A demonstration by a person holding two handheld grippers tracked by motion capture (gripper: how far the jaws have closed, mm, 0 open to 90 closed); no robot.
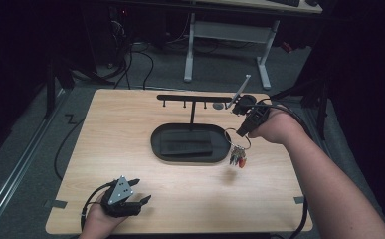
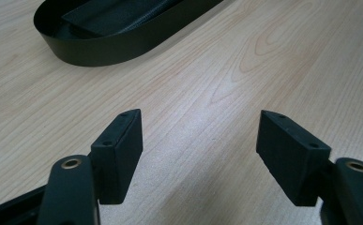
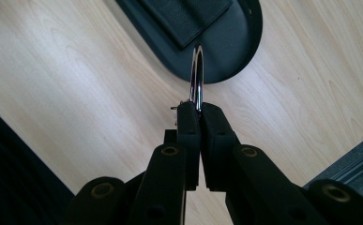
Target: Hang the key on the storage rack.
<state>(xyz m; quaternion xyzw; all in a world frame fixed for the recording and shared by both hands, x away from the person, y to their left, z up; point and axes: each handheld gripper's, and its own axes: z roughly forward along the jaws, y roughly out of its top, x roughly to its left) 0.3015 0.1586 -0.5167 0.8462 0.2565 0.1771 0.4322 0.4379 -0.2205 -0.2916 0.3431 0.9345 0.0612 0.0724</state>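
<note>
We are holding a key bunch by its ring over the pale wooden table (image 1: 130, 149).

At the left, our left gripper (image 1: 141, 191) is resting near the table's front edge, its jaws standing wide apart with nothing between them. In the middle, the black oval tray with its hooked rack (image 1: 190, 142) is sitting apart from both hands. At the right, our right gripper (image 1: 240, 132) is pinching the silver metal key ring (image 3: 197, 75), jaws clamped together on it, with the bunch of keys (image 1: 238, 157) dangling just beside the tray's right end.
</note>
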